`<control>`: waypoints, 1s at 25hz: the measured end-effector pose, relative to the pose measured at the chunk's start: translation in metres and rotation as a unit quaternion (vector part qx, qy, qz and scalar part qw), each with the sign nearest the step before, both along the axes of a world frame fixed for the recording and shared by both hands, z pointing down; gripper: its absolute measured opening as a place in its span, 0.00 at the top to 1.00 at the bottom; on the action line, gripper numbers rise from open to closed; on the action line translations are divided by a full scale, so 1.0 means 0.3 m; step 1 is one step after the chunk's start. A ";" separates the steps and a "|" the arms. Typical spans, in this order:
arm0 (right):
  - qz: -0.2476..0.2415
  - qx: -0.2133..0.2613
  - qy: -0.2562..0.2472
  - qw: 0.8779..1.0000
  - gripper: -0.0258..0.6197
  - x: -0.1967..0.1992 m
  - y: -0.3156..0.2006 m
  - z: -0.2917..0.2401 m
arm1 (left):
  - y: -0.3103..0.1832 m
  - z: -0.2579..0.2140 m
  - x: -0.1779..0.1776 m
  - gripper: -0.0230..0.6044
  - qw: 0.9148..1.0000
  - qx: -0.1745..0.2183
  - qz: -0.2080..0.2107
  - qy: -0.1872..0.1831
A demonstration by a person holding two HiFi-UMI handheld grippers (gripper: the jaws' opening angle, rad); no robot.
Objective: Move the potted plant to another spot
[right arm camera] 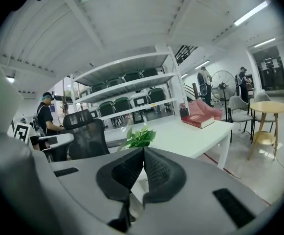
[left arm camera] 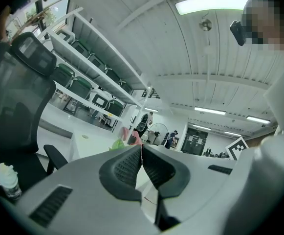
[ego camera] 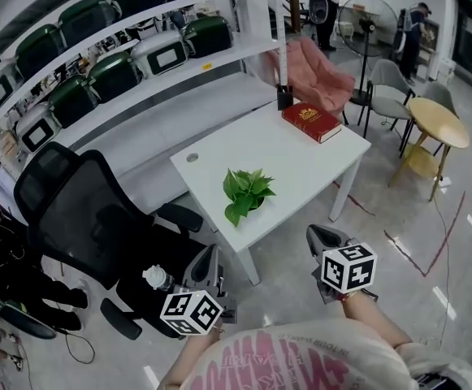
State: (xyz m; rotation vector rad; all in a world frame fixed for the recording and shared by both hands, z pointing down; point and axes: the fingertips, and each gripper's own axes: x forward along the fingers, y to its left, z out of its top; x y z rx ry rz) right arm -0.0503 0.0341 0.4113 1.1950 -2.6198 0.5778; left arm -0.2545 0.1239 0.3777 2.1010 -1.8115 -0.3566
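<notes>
A small green potted plant [ego camera: 246,192] stands on the white table [ego camera: 300,157], toward its near edge. The right gripper view shows the plant [right arm camera: 141,137] just above the jaws, a little way off. My left gripper [ego camera: 216,258] is low at the left, beside the black office chair [ego camera: 85,214], with its jaws shut and empty. My right gripper [ego camera: 318,236] hovers off the table's near right corner, jaws shut on nothing. In the left gripper view the shut left gripper [left arm camera: 141,149] points level at the table, and a bit of the plant [left arm camera: 117,144] peeks over it.
A red book [ego camera: 311,121] and a dark cup [ego camera: 284,97] sit at the table's far end. White shelving [ego camera: 114,51] with green cases lines the back. A pink chair [ego camera: 317,71], a round wooden table [ego camera: 437,122], a fan [ego camera: 367,19] and people stand beyond. A bottle [ego camera: 158,278] rests on the chair.
</notes>
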 end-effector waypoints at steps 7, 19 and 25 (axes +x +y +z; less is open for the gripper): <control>0.001 -0.001 -0.019 1.000 0.94 -0.114 -0.147 -0.012 | -0.132 -0.017 -0.103 0.92 1.000 0.008 0.002 -0.001; -0.002 -0.018 -0.021 1.000 0.94 -0.193 -0.267 0.057 | -0.245 0.034 -0.192 0.92 1.000 0.005 -0.001 0.002; -0.011 -0.025 -0.039 0.999 0.94 -0.216 -0.307 0.113 | -0.248 0.093 -0.218 0.92 1.000 -0.002 -0.008 -0.002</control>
